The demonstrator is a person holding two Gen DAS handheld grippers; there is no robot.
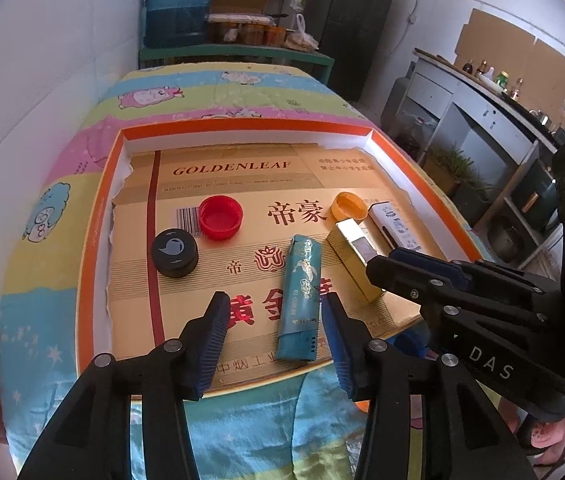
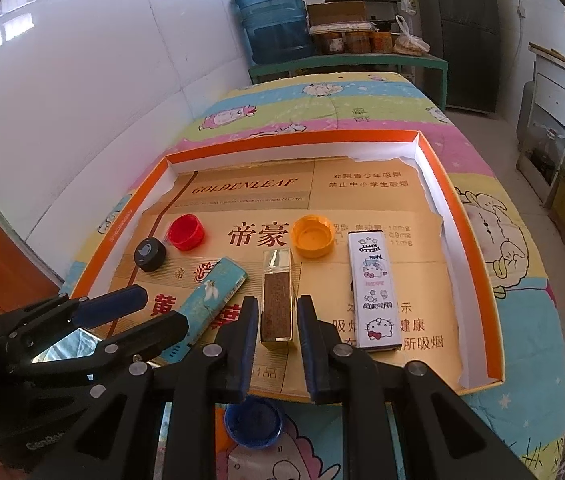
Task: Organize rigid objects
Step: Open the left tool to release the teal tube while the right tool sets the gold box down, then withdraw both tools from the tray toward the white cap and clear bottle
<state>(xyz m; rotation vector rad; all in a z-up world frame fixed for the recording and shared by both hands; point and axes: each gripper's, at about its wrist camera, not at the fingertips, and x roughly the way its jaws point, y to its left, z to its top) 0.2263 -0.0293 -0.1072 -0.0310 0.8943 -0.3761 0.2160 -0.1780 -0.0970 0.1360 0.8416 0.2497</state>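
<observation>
Both grippers point steeply down over the near edge of the orange tray (image 2: 478,236), side by side.

Left gripper (image 1: 276,322) – jaws spread, nothing pinched. The teal box (image 1: 300,296) lies flat between its pads; the right-hand pad sits just beside or touching the box edge, the left-hand pad is well clear.

Right gripper (image 2: 274,330) – jaws as close together as they go, but the gold box (image 2: 277,298) between the pads is narrower than the gap: daylight shows on both sides in the right wrist view, so no grip. In the left wrist view its fingertips hover over that box's near end.

Task objects, all on the printed cardboard liner (image 2: 242,200) inside the tray:
- teal box: long, flat, white floral print, lying diagonally, near end close to the liner's front edge.
- gold box: upright-rectangular, shiny gold sides, brown speckled top face, lying flat at mid-tray.
- white Hello Kitty box (image 2: 374,292): flat, right of the gold one, roughly parallel to it.
- caps: red cap (image 2: 185,232) open side up, orange cap (image 2: 313,236) open side up, black cap (image 2: 149,255) closed side up with a light logo.
- blue cap (image 2: 253,426): outside the tray on the patterned blanket (image 2: 362,104), open side up, below the right gripper.

Count – 3 boxes, 4 caps, 1 tray.
</observation>
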